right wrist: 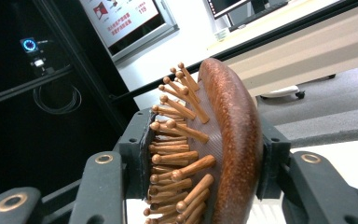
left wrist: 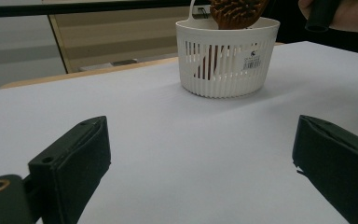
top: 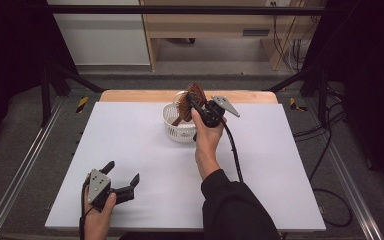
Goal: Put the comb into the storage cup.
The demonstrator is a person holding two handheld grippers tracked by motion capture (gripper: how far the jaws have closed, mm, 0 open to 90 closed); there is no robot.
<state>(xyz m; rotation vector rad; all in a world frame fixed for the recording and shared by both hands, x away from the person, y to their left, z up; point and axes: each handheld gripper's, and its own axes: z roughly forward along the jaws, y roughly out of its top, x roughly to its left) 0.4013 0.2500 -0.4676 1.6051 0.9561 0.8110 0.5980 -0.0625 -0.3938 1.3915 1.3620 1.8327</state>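
- Nearest the high camera, the left gripper [top: 122, 176] is held low over the near-left corner of the white table [top: 130, 150], its jaws spread wide apart with nothing between them.
- From the left gripper view, those spread jaws are seen to frame bare table, and the white slatted basket [left wrist: 227, 58] is seen well ahead of them and a little to the right, so this gripper is judged the farther of the two from the work.
- Farther in, a hand [top: 207, 137] in a dark sleeve is seen reaching forward up the middle of the table, carrying the right gripper [top: 196, 106] at the basket's near-right rim.
- In the right gripper view, the jaws are seen clamped on a wooden hairbrush [right wrist: 216, 144], one pad pressed against the smooth brown back and the other against the bristle side, with the wooden pins pointing left in that view.
- In the high view the brush head [top: 190, 97] is seen raised above the basket [top: 177, 125], tilted, with its lower end slanting down into the basket toward the left.
- The brush's long axis is therefore judged to run steeply, upper right to lower left, roughly along the jaws.
- Any coming move is judged to turn on that axis: the brush is straight above the basket's mouth, so it can go only up and out or down and in.
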